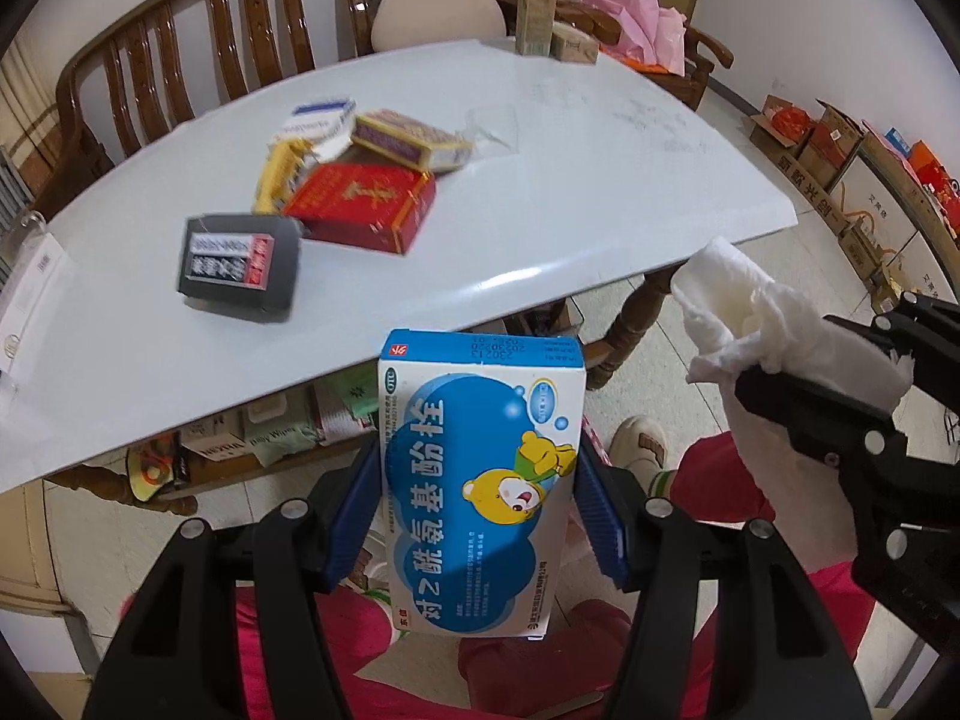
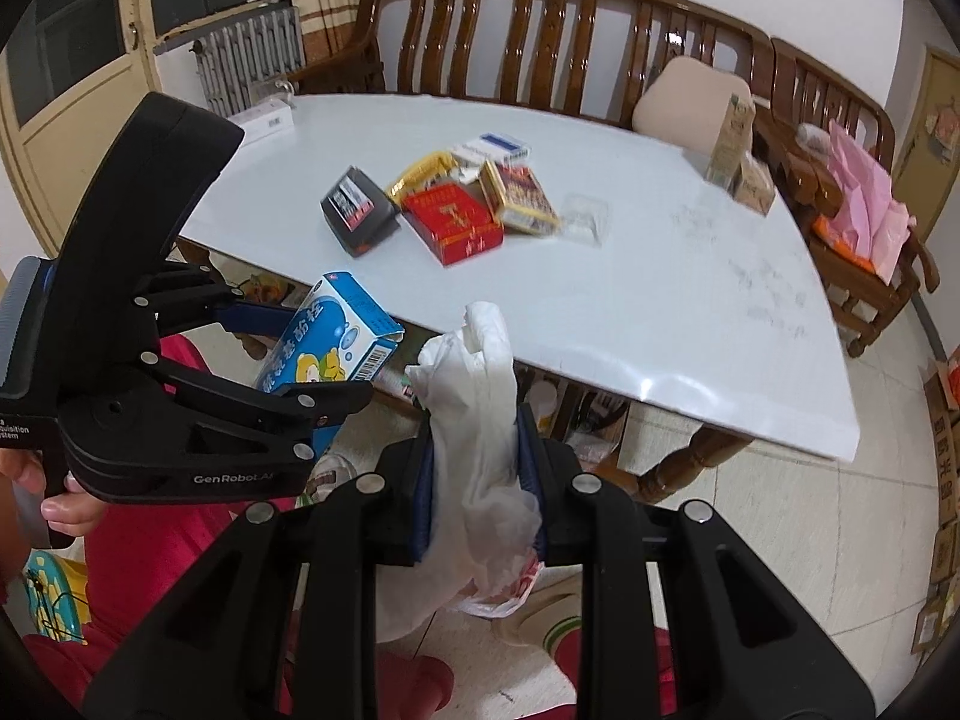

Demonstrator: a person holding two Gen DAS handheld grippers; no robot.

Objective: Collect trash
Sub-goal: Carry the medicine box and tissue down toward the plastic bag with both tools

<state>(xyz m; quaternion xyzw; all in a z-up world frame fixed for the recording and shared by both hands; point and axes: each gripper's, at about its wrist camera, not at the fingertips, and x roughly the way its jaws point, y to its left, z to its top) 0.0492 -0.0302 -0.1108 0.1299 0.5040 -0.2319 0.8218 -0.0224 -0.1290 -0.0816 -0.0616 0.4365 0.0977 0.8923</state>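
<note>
Two grippers below the table (image 1: 540, 180) edge, left gripper (image 1: 480, 510) clamping a blue box (image 1: 480, 480), right gripper (image 2: 480, 492) pinching crumpled tissue (image 2: 474, 420), five packs (image 1: 360, 198) on the table

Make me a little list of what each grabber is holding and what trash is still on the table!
left gripper: shut on blue box
right gripper: shut on tissue
table: red box, black box, yellow-edged box, white and blue pack, clear wrapper
far corner: green carton
both grippers: off the table's near edge, above the floor
</note>
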